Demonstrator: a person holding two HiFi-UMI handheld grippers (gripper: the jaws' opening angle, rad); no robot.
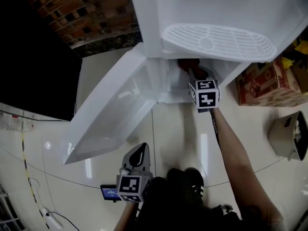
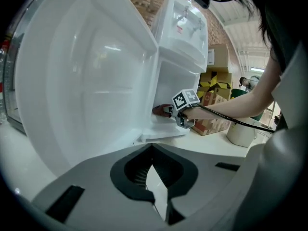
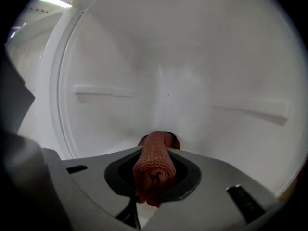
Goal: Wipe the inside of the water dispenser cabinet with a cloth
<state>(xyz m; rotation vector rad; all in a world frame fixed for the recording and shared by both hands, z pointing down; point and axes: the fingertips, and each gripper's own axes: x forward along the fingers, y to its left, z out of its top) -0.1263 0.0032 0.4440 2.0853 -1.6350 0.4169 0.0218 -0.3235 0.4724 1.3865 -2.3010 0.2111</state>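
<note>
The left gripper (image 1: 138, 154) hangs closed and empty outside the cabinet (image 1: 162, 83), below its open door (image 1: 113, 112). Inside it, the right gripper (image 3: 154, 150) (the nearer one) clamps the rolled red cloth (image 3: 153, 170), pointing lengthwise at the back wall (image 3: 192, 81).

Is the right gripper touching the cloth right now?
Touching. The right gripper view shows the right gripper with its jaws clamped on the rolled reddish cloth.
</note>
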